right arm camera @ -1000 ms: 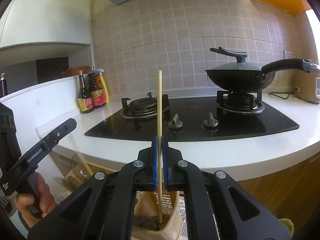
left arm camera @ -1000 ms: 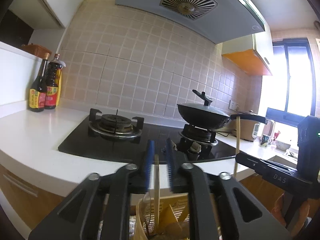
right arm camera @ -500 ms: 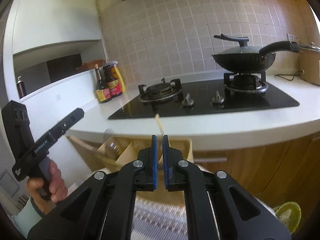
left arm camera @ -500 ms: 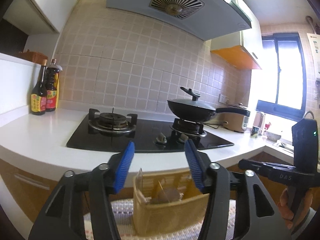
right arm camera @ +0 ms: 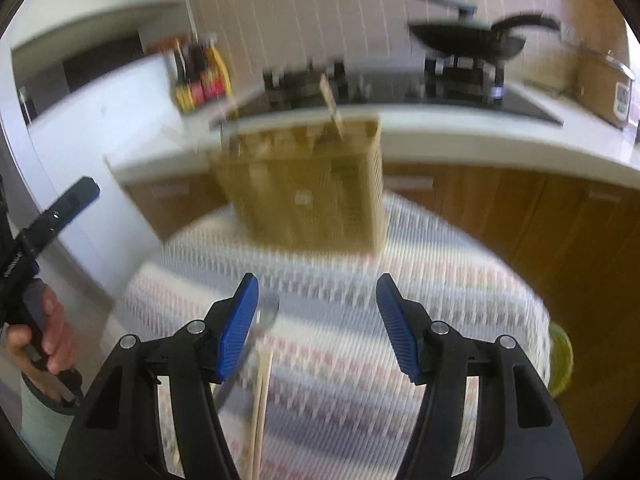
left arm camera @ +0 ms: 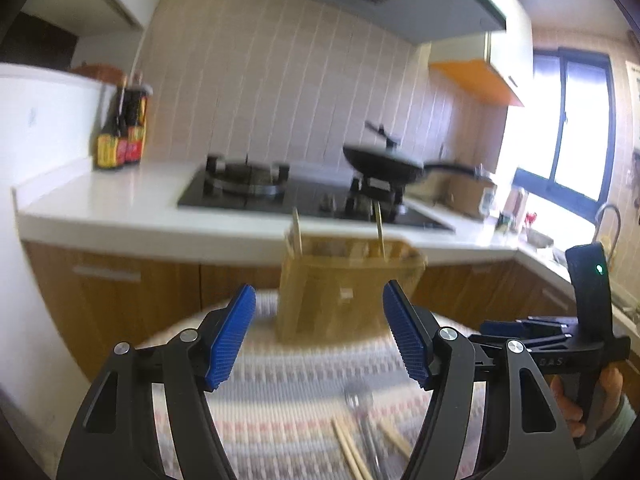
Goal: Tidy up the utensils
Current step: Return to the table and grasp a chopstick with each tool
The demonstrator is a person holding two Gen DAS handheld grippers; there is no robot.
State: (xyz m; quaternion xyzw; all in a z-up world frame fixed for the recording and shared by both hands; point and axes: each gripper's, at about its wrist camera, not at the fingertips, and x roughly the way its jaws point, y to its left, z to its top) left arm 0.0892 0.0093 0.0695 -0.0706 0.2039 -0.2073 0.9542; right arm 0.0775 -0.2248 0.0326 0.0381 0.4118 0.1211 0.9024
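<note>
Chopsticks (left arm camera: 379,228) released a second ago now stand in the woven holder (left arm camera: 344,296) at 12 o'clock. My left gripper (left arm camera: 319,332) and right gripper (right arm camera: 317,322) have just been opening, nothing between them. Blurred utensils (left arm camera: 360,440) on the cloth (right arm camera: 340,344) are cut off.

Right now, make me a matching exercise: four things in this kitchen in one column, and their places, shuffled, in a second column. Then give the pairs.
Things:
1. wok
2. sauce bottles
3. basket
4. loose chopsticks

Places:
A. lying flat on the striped cloth
B. standing on the cloth, with two sticks upright in it
C. on the stove's burner
D. on the white counter, left of the stove

Pairs: 1-C, 2-D, 3-B, 4-A
</note>
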